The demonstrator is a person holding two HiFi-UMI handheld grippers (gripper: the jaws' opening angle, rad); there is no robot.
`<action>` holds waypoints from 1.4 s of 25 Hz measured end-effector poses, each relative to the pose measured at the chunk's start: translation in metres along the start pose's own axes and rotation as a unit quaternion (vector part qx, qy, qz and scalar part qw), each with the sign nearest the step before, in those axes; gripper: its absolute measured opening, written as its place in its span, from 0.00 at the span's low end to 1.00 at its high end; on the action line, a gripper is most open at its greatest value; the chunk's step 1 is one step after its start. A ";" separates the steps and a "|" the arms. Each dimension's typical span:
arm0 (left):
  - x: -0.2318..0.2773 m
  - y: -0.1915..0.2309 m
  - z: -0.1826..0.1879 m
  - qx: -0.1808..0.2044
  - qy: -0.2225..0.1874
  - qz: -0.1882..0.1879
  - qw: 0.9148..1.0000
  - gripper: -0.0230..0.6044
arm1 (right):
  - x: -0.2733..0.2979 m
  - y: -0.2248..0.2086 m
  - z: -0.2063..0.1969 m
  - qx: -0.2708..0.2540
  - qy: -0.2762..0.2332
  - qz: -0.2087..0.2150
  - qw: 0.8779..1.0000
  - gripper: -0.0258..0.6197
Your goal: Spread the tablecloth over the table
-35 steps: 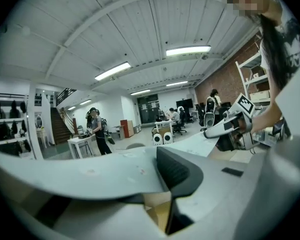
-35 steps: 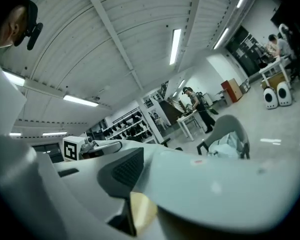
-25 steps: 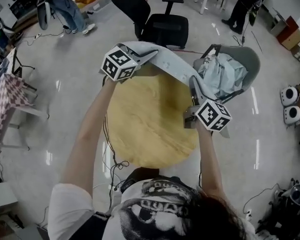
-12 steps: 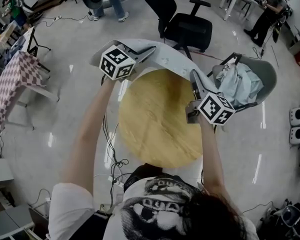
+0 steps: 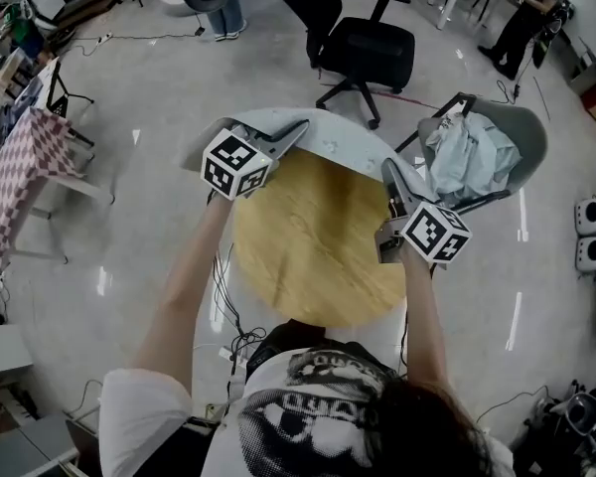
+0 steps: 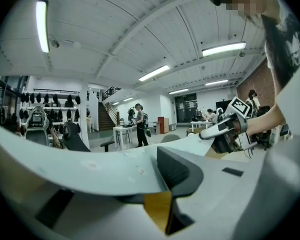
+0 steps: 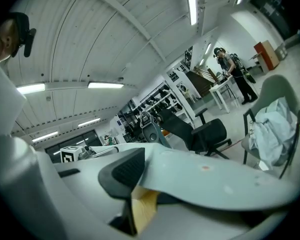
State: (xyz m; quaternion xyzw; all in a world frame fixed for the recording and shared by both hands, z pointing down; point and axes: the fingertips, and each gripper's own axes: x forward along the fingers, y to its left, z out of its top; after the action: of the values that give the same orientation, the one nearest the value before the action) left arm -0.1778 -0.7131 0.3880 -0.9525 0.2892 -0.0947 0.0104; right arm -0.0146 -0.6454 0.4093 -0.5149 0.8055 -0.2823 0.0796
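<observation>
Round wooden table [image 5: 313, 256] mostly uncovered, pale grey tablecloth [image 5: 343, 132] stretched along its far edge, grey chair [image 5: 524, 132] with crumpled fabric just beside the table, left gripper [image 5: 296, 132] and right gripper [image 5: 389, 172] each clamped on the tablecloth's edge

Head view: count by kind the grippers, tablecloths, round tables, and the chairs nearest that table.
grippers: 2 (left gripper, right gripper)
tablecloth: 1
round table: 1
chairs: 2 (black office chair, grey chair)
total: 6
</observation>
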 end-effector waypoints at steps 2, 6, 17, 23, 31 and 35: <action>-0.005 -0.011 -0.005 -0.009 -0.004 0.002 1.000 0.16 | -0.008 -0.002 -0.007 0.008 0.002 0.001 1.000 0.14; -0.020 -0.031 -0.029 -0.046 -0.012 0.009 0.999 0.16 | -0.023 -0.006 -0.031 0.028 0.018 -0.001 0.999 0.13; -0.065 -0.101 -0.098 -0.173 -0.016 0.030 0.984 0.16 | -0.079 -0.012 -0.103 0.077 0.062 -0.013 0.995 0.13; -0.087 -0.149 -0.110 -0.205 -0.021 0.044 0.977 0.16 | -0.121 -0.011 -0.124 0.088 0.075 -0.011 0.993 0.13; -0.112 -0.222 -0.121 -0.235 -0.020 0.063 0.970 0.16 | -0.186 -0.015 -0.150 0.100 0.097 0.005 0.990 0.13; -0.122 -0.257 -0.126 -0.231 -0.009 0.075 0.970 0.16 | -0.217 -0.018 -0.167 0.111 0.106 0.014 0.988 0.13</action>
State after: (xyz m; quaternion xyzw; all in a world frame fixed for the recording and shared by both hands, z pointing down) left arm -0.1598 -0.4275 0.5098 -0.9054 0.3740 -0.0161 -0.2004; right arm 0.0290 -0.3993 0.5220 -0.4583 0.7805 -0.4217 0.0540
